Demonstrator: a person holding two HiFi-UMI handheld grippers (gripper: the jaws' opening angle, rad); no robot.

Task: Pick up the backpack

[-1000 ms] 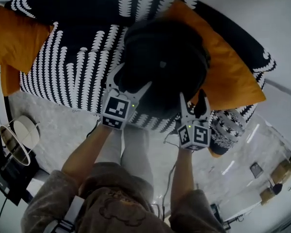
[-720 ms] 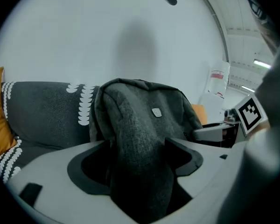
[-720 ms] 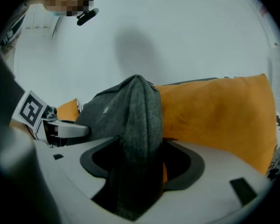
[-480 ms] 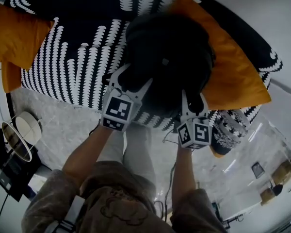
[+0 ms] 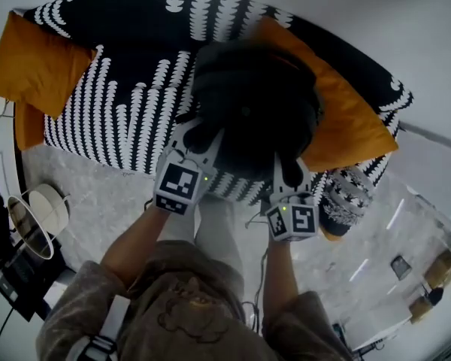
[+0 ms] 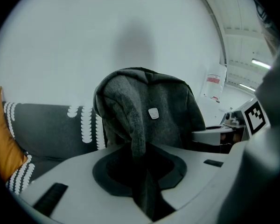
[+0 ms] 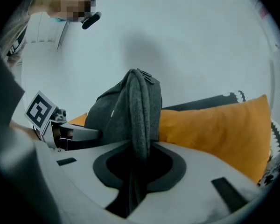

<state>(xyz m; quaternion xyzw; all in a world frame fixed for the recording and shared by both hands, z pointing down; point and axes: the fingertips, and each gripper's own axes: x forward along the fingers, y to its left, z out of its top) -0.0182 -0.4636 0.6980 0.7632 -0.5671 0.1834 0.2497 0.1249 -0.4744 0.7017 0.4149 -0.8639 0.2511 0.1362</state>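
The dark grey fabric backpack (image 5: 252,100) hangs above the patterned sofa (image 5: 128,89), held from both sides. My left gripper (image 5: 198,132) is at its near left edge. Its jaws have just been closing, and they pinch a fold of the backpack's (image 6: 149,108) fabric in the left gripper (image 6: 142,171) view. My right gripper (image 5: 290,170) is at the near right edge. Its jaws have likewise just been closing and clamp a grey strap (image 7: 141,106) in the right gripper (image 7: 136,174) view. The backpack's underside is hidden.
An orange cushion (image 5: 41,62) lies at the sofa's left end. A larger orange cushion (image 5: 346,122) lies behind the backpack on the right. A patterned pouf (image 5: 346,198) sits on the marble floor at right, a round lamp (image 5: 41,209) at left. My legs stand close to the sofa's front.
Both grippers' jaws have closed onto the backpack's fabric. Both hands have risen and the backpack has come up with them, away from the sofa seat.
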